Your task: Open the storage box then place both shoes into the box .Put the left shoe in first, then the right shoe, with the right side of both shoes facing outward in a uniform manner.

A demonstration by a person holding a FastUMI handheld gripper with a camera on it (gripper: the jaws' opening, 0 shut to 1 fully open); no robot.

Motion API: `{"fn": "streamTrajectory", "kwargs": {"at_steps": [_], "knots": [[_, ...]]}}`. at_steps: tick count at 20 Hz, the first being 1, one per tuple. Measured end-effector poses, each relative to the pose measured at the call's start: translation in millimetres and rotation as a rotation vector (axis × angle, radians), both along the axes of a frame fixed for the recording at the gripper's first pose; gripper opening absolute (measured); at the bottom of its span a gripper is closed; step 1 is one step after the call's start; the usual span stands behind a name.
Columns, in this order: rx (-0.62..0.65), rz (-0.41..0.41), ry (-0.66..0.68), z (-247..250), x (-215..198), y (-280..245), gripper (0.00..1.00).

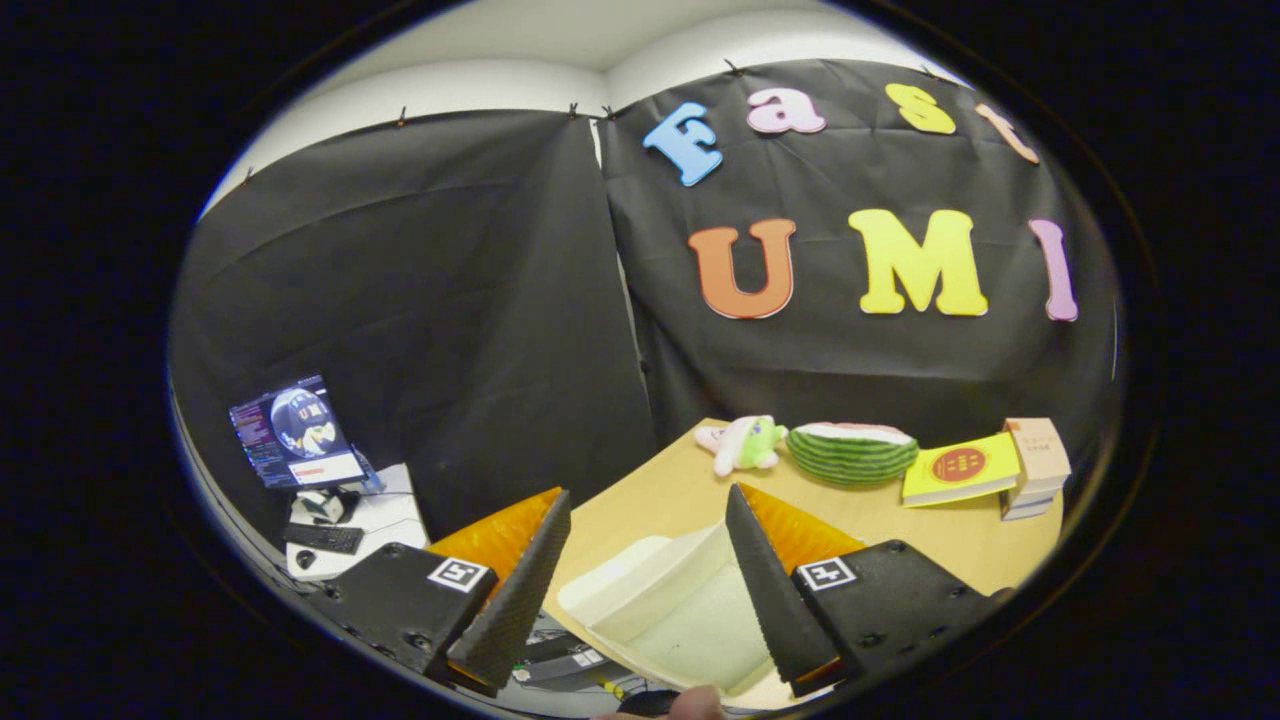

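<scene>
Claw (648, 520) spread wide, cream storage box (670, 600) between fingers, unheld

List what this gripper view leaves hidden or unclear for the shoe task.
- Storage box: the right finger covers part of it; lid state unclear.
- Gripper: open, nothing between its fingers.
- Plush toy, watermelon toy, books: too small for detail.
- Monitor beyond the table: too small to read.

White storage box (680, 610) on wooden table corner, between the spread claw (648, 520) fingers
</scene>
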State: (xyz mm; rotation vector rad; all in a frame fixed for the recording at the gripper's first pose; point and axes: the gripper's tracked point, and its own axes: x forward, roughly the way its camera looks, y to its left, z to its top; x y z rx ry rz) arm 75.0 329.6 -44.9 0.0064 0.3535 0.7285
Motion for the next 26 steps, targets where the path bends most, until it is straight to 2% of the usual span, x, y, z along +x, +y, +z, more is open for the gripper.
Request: {"fn": "streamTrajectory", "kwargs": {"at_steps": [8,14,16,21,26], "knots": [[-0.101,-0.17,-0.096,-3.0,-0.6,-101.0,0.99],[-0.214,-0.298,-0.027,-43.8,-4.7,-188.0,1.0],[-0.262,-0.316,0.022,-69.6,-3.9,-208.7,1.0],[-0.35,-0.334,0.245,-145.0,-1.8,-246.3,1.0],[-0.39,-0.359,0.428,-199.1,2.0,-269.5,1.0]]}}
